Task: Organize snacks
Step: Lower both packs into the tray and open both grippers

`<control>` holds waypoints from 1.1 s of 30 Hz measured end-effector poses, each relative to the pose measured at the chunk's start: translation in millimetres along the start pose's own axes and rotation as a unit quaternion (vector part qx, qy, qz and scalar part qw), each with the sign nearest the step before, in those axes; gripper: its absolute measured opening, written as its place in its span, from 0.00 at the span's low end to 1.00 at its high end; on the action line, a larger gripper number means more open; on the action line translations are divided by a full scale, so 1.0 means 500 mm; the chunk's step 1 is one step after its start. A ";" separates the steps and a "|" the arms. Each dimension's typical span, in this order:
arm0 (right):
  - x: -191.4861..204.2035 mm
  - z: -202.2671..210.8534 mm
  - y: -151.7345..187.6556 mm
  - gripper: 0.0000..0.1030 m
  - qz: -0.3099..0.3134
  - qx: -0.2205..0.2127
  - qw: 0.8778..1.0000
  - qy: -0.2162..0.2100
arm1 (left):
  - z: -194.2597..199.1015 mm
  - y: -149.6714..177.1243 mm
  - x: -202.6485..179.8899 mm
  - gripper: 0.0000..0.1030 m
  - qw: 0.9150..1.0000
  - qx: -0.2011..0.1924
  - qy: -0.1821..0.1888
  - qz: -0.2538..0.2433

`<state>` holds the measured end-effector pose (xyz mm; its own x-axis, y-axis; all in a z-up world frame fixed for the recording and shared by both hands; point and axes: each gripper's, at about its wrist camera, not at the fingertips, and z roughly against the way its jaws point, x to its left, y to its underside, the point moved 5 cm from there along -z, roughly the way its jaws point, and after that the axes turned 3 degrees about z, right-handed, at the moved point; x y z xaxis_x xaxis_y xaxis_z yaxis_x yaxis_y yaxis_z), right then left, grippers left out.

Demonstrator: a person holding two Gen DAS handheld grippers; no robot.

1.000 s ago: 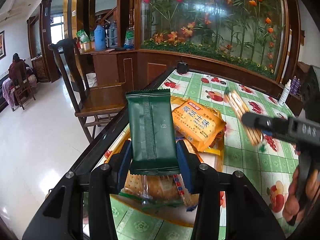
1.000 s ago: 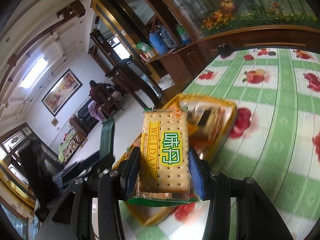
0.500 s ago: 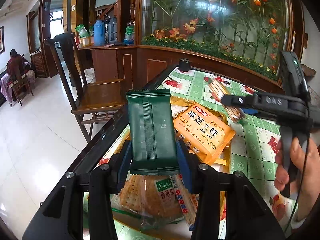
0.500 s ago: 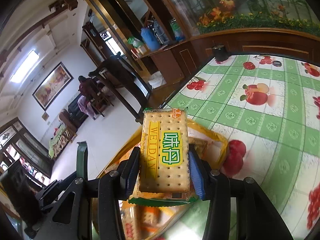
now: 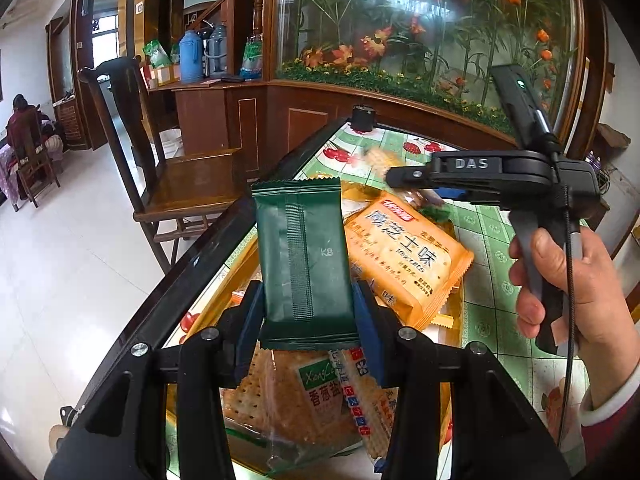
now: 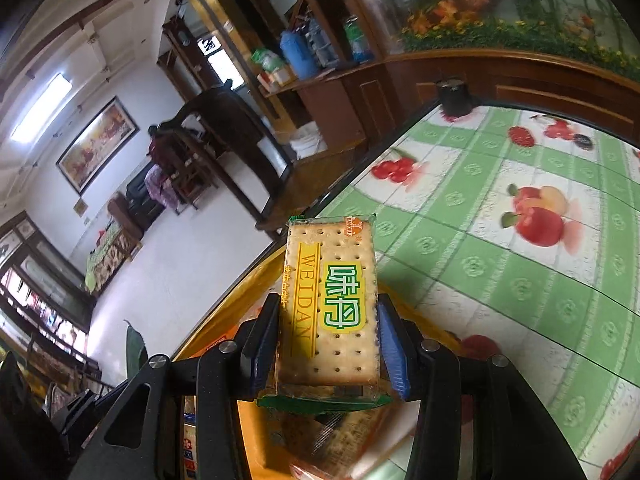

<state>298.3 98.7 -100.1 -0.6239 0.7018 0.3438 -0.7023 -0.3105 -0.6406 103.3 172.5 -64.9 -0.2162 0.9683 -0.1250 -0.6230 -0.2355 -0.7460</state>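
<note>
Over at the far left of the left wrist view there's a dark wooden chair (image 5: 160, 168) standing on the pale floor, just beside the bench (image 5: 492, 248) with its green-checked, fruit-printed cloth. Coming in towards the middle, the left hand-held gripper (image 5: 308, 312) is pinching a dark green foil snack packet (image 5: 302, 256) by its lower end, the packet standing upright between the blue pads. Right under it sits the shallow yellow tray (image 5: 442, 320), already carrying a clear-wrapped cracker pack (image 5: 296, 396) at the bottom of the frame and an orange biscuit pack with white lettering (image 5: 404, 256) just to the right of centre. Further right, a person's hand (image 5: 568, 276) holds the right hand-held gripper (image 5: 394, 170), which reaches in from the right edge above the tray's far end.

From that gripper's own camera, its blue pads are pressed against a yellow-labelled cracker pack printed WEIDAN (image 6: 332, 308), held upright in the lower middle, with the tray's orange rim (image 6: 224, 316) showing below and to the left of it.

So I'd call this the drop-off step: both packets carried over the tray, neither yet released. Next, I reckon, each needs lowering onto a free patch among the packs, then the jaws spreading to let go.
</note>
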 end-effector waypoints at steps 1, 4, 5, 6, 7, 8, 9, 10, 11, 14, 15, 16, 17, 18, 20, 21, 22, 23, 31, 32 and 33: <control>0.005 -0.006 0.000 0.47 0.005 0.003 1.000 -0.002 | 0.000 0.001 -0.001 0.42 1.000 0.001 0.001 0.001; 0.027 -0.027 0.003 0.47 0.020 0.017 1.000 -0.011 | -0.002 0.001 -0.004 0.42 1.000 0.002 0.002 -0.001; 0.035 -0.033 0.006 0.47 0.027 0.022 0.999 -0.011 | -0.003 0.000 -0.005 0.42 1.000 0.003 0.002 -0.001; 0.040 -0.037 0.008 0.47 0.032 0.025 0.999 -0.009 | -0.004 -0.001 -0.006 0.42 1.000 0.003 0.002 -0.001; 0.042 -0.040 0.009 0.47 0.034 0.026 0.999 -0.006 | -0.006 0.000 -0.006 0.42 1.000 0.005 0.001 -0.001; 0.042 -0.042 0.012 0.47 0.033 0.027 0.999 -0.005 | -0.007 0.000 -0.007 0.42 1.000 0.006 0.001 -0.002; 0.039 -0.043 0.014 0.48 0.029 0.029 0.999 -0.006 | -0.006 0.000 -0.008 0.42 1.000 0.007 0.001 -0.003; 0.035 -0.045 0.016 0.48 0.024 0.030 0.999 -0.008 | -0.005 -0.001 -0.009 0.42 1.000 0.007 0.000 -0.004; 0.036 -0.043 0.019 0.49 0.021 0.031 0.999 -0.010 | -0.005 -0.001 -0.011 0.42 1.000 0.008 0.000 -0.005; 0.034 -0.038 0.020 0.49 0.016 0.025 0.999 -0.013 | -0.005 -0.001 -0.014 0.42 1.000 0.008 -0.002 -0.007; 0.035 -0.034 0.021 0.50 0.014 0.020 1.000 -0.014 | -0.006 -0.003 -0.014 0.42 1.000 0.008 -0.002 -0.007; 0.036 -0.030 0.021 0.50 0.012 0.017 1.000 -0.014 | -0.007 -0.003 -0.014 0.42 1.000 0.009 -0.002 -0.008; 0.036 -0.025 0.022 0.51 0.011 0.013 1.000 -0.014 | -0.009 -0.004 -0.018 0.42 1.000 0.010 -0.005 -0.009; 0.036 -0.019 0.022 0.55 0.011 0.008 1.000 -0.014 | -0.011 -0.004 -0.019 0.42 1.000 0.012 -0.006 -0.010; 0.037 -0.004 0.023 0.64 0.011 -0.003 1.000 -0.013 | -0.017 -0.001 -0.019 0.42 1.000 0.015 -0.007 -0.012; 0.039 0.006 0.024 0.68 0.010 -0.009 1.000 -0.015 | -0.019 0.000 -0.021 0.42 1.000 0.016 -0.009 -0.013; 0.041 0.014 0.025 0.68 0.010 -0.014 1.000 -0.017 | -0.022 -0.001 -0.023 0.42 1.000 0.018 -0.010 -0.015; 0.043 0.021 0.026 0.69 0.010 -0.017 1.000 -0.019 | -0.025 -0.002 -0.024 0.42 1.000 0.020 -0.011 -0.016; 0.043 0.056 0.056 0.71 -0.001 -0.017 1.000 -0.024 | -0.043 0.002 -0.031 0.68 0.999 0.047 -0.011 -0.010; 0.043 0.067 0.062 0.71 -0.003 -0.021 0.999 -0.026 | -0.041 0.004 -0.034 0.71 0.999 0.045 -0.014 -0.015; 0.044 0.080 0.069 0.71 -0.005 -0.026 0.999 -0.027 | -0.040 0.006 -0.038 0.75 0.999 0.043 -0.019 -0.020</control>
<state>246.9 77.8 -87.1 -0.6350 0.6691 0.3862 -0.6912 -0.2687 -0.6708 120.7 155.1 -77.6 -0.2171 0.9735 -0.0714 -0.6938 -0.2053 -0.6903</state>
